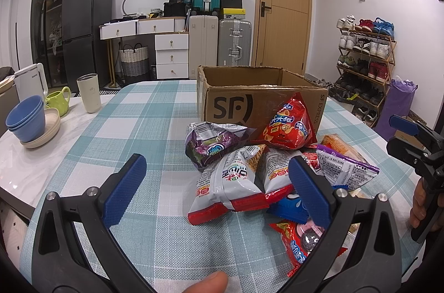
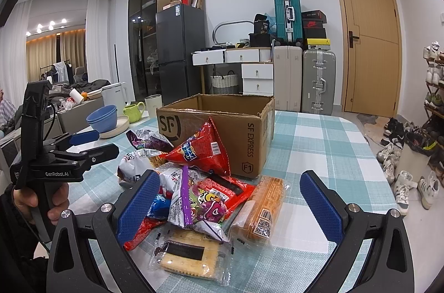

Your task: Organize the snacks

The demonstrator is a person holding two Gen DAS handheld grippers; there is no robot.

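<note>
An open cardboard SF box (image 1: 266, 104) (image 2: 222, 126) stands on the checked tablecloth. A pile of snack packets lies in front of it: a red chip bag (image 1: 288, 129) (image 2: 202, 148) leans on the box, a purple bag (image 1: 211, 143), white-and-red bags (image 1: 227, 187), a purple packet (image 2: 199, 207), a cracker pack (image 2: 191, 257) and an orange pack (image 2: 263, 207). My left gripper (image 1: 219, 187) is open above the white-and-red bags, touching nothing. My right gripper (image 2: 230, 204) is open around the near side of the pile, holding nothing.
At the table's left edge stand blue bowls (image 1: 26, 118) on a plate, a green mug (image 1: 58, 98), a cream tumbler (image 1: 88, 93) and a white kettle (image 1: 29, 79). A shoe rack (image 1: 366, 62) stands right; suitcases (image 1: 219, 43) and a door lie behind.
</note>
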